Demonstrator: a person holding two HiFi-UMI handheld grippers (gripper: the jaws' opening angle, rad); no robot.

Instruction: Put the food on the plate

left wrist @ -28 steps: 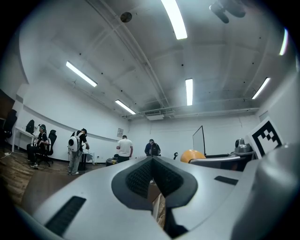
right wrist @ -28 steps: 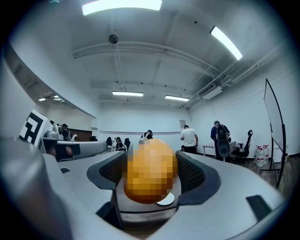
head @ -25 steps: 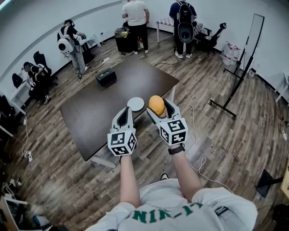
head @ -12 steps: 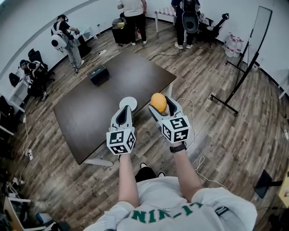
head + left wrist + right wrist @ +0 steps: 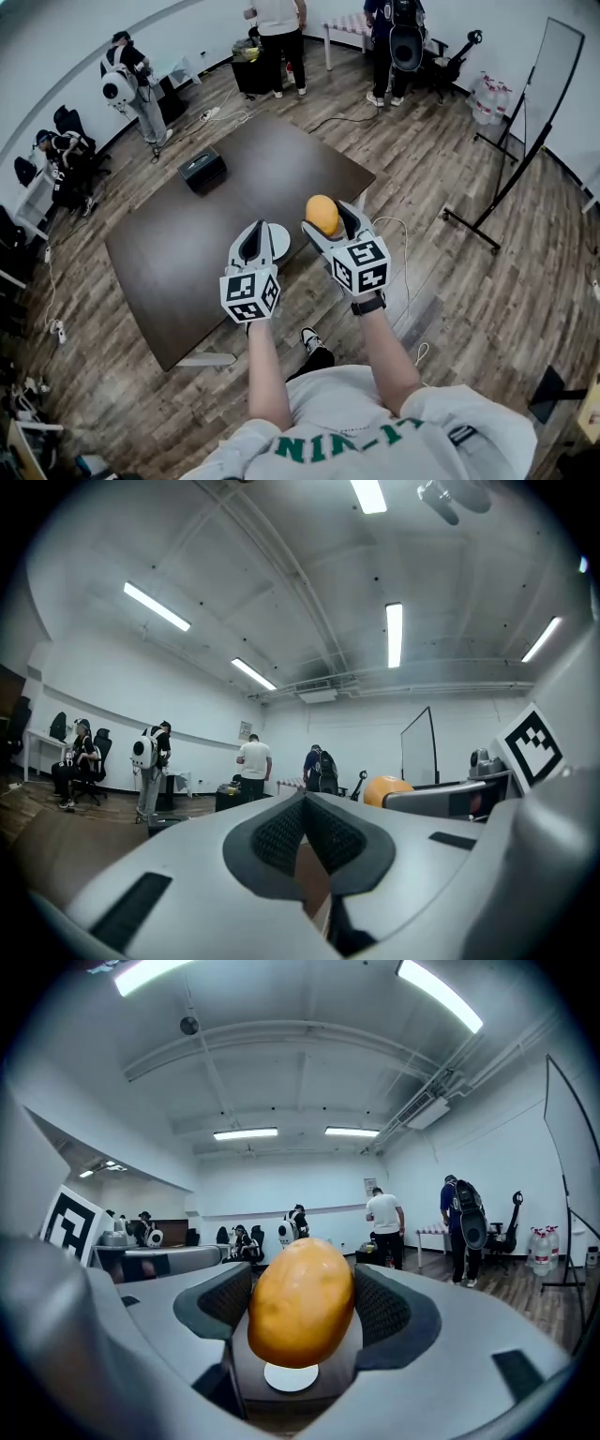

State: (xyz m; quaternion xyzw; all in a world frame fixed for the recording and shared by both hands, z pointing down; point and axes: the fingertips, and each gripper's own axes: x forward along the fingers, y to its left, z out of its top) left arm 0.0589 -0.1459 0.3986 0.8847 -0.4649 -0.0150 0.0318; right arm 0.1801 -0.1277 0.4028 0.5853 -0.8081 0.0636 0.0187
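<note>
An orange-yellow, potato-shaped food (image 5: 322, 215) sits between the pads of my right gripper (image 5: 326, 221), which is shut on it above the table's near edge. In the right gripper view the food (image 5: 302, 1297) fills the gap between the jaws of that gripper (image 5: 302, 1309), and the small white plate (image 5: 291, 1377) shows beneath it on the table. In the head view the plate (image 5: 279, 242) lies just left of the food, half hidden by my left gripper (image 5: 255, 230). The left gripper (image 5: 305, 803) is shut with nothing in it.
The dark brown table (image 5: 187, 234) carries a black box (image 5: 202, 170) at its far side. Several people stand or sit along the far wall. A whiteboard on a stand (image 5: 530, 112) is on the right, and cables lie on the wooden floor.
The table and plate have come closer beneath the grippers, and the left gripper now covers part of the plate. The right gripper still holds the food as before.
</note>
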